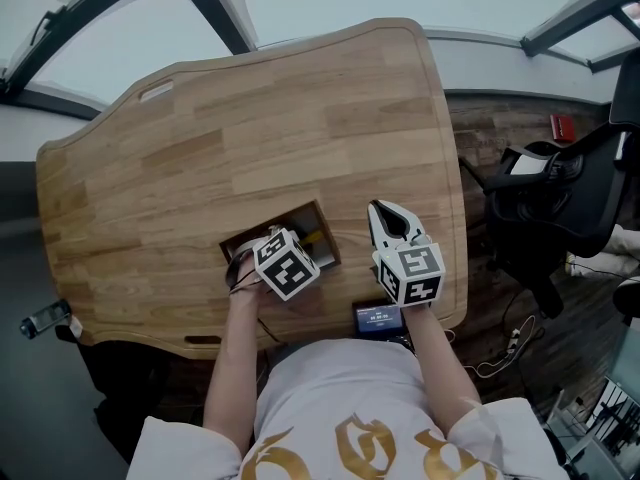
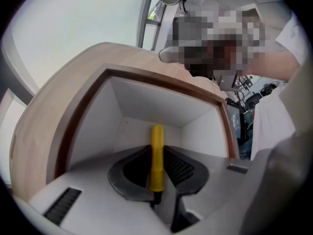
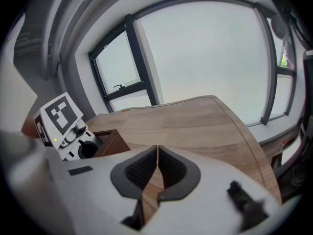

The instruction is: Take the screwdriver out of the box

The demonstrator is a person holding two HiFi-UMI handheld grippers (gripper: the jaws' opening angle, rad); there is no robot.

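Between jaws of left claw (image 2: 157, 150), screwdriver (image 2: 157, 163)

screwdriver (image 2: 157, 136) 1 | box (image 2: 146, 102) 1 | table (image 1: 250, 138) 1 | office chair (image 1: 570, 188) 1 | left gripper (image 2: 156, 153) 1 | right gripper (image 3: 157, 151) 1

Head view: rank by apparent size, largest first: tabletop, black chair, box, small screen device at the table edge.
1. tabletop
2. black chair, farther away and cut off by the frame
3. box, partly covered
4. small screen device

Screwdriver (image 2: 156, 155) in box (image 2: 146, 102), seemingly on table (image 1: 250, 138)
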